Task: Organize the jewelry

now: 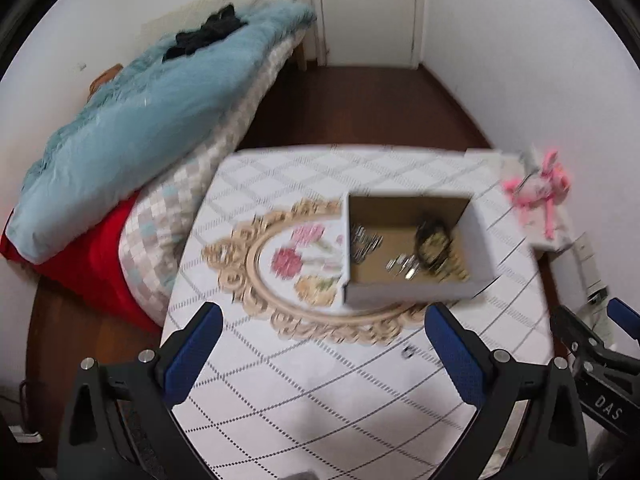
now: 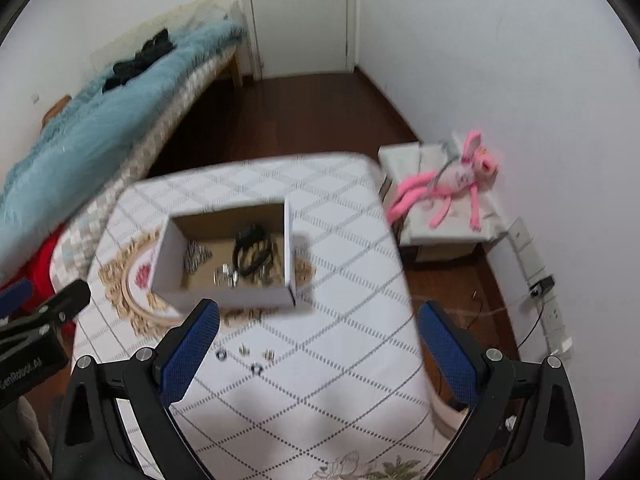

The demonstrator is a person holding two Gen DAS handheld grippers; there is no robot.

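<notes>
Both tongs point(image 1: 320, 356) point(image 2: 316, 352) gape empty, jewelry box point(image 2: 224, 296) beyond their tips

The small table wears a white cloth point(image 2: 352, 360) crossed by a grey dashed diamond grid. On it lies an oval panel with a beige carved scrollwork frame point(image 1: 256, 304), its white centre embroidered with pink, red and tan flowers. The open cardboard box point(image 2: 224, 296) is white outside and brown inside, holding silver and gold trinkets and a black loop. Both grippers carry blue textured pads point(image 1: 192, 360) on black frames. A pink plush toy point(image 2: 452, 188) lies on a white box.
</notes>
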